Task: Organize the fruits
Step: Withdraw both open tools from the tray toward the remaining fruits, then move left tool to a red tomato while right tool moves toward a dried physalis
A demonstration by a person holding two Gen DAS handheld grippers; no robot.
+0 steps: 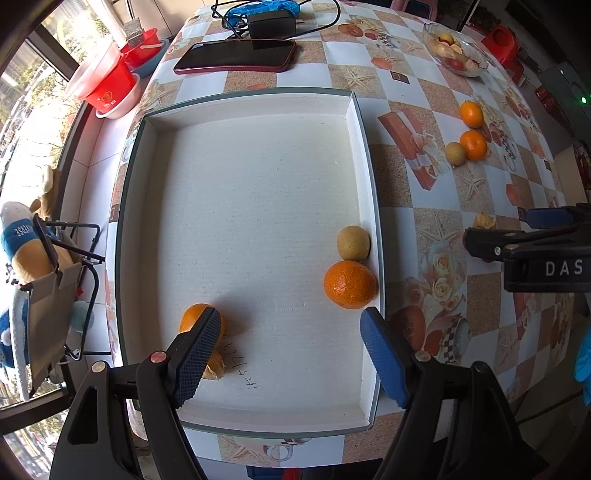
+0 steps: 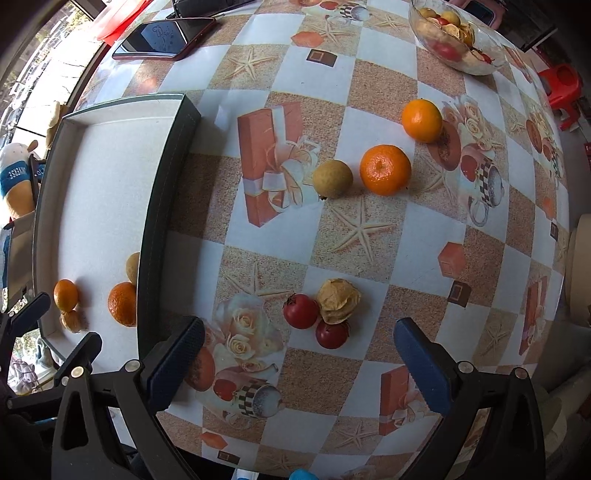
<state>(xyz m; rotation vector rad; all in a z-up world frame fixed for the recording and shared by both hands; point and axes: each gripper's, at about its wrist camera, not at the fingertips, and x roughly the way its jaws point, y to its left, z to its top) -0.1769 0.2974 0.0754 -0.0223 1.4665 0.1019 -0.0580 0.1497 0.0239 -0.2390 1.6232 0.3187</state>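
Note:
A white open box [image 1: 258, 184] lies on the table. In it are an orange [image 1: 349, 284] and a tan round fruit [image 1: 352, 242] by the right wall, and a small orange [image 1: 192, 317] with a papery husk fruit [image 1: 214, 363] near my left gripper's left finger. My left gripper [image 1: 291, 354] is open and empty above the box floor. My right gripper [image 2: 299, 365] is open and empty over the table, just short of two red fruits [image 2: 301, 310] and a husk fruit [image 2: 338, 299]. Farther off lie a tan fruit [image 2: 332, 179] and two oranges [image 2: 386, 170].
A glass bowl of fruit [image 2: 458, 40] stands at the far right. A phone [image 1: 236, 55] and a charger with cable [image 1: 269, 24] lie beyond the box. Red tubs [image 1: 107, 81] sit off the table's left edge. The box wall [image 2: 166, 206] is left of my right gripper.

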